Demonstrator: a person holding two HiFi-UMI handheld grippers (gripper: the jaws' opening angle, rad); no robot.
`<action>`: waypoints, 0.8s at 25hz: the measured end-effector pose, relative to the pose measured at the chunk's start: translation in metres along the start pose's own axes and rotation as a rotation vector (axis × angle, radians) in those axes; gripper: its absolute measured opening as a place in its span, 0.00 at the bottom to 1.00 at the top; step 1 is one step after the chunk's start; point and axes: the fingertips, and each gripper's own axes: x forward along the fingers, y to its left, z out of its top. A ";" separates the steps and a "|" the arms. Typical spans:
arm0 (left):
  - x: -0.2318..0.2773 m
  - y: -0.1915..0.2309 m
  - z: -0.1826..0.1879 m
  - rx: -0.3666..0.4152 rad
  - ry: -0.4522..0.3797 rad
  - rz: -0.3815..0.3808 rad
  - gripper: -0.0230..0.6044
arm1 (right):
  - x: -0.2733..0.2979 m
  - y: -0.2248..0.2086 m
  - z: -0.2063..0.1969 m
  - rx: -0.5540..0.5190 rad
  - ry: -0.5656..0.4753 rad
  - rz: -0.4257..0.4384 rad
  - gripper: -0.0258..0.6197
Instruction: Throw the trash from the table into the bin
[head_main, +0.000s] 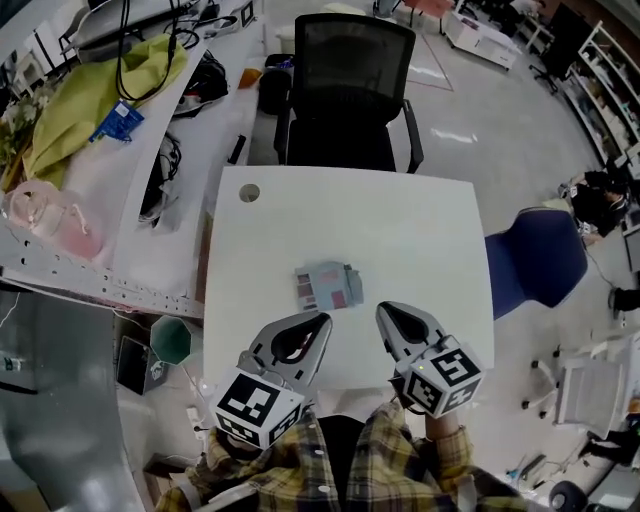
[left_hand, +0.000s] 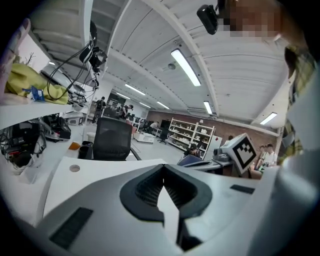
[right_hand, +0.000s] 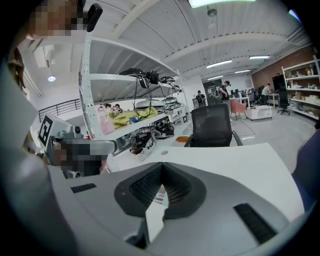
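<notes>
1. The flat pink-and-grey paper packet (head_main: 327, 287) is lying near the front edge of the white bench (head_main: 420, 230).
2. The left gripper (head_main: 318, 322) and right gripper (head_main: 385, 312) are hovering just short of it, fingers closed and empty.
3. The reach seems the step in hand. Next, one gripper's fingers need opening to straddle the packet, which then goes to the green bin (head_main: 170, 340) beside the bench.

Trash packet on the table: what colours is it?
Grey-blue and pink packet; the head view shows it best.
</notes>
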 end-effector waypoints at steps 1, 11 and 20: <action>0.000 0.005 -0.001 -0.004 0.006 -0.012 0.05 | 0.005 0.000 0.001 0.008 0.000 -0.012 0.04; 0.002 0.023 -0.003 -0.027 0.007 -0.060 0.05 | 0.025 0.004 -0.006 0.032 0.008 -0.053 0.04; -0.004 0.024 -0.005 -0.029 -0.003 -0.060 0.05 | 0.033 -0.014 -0.023 0.068 0.032 -0.105 0.04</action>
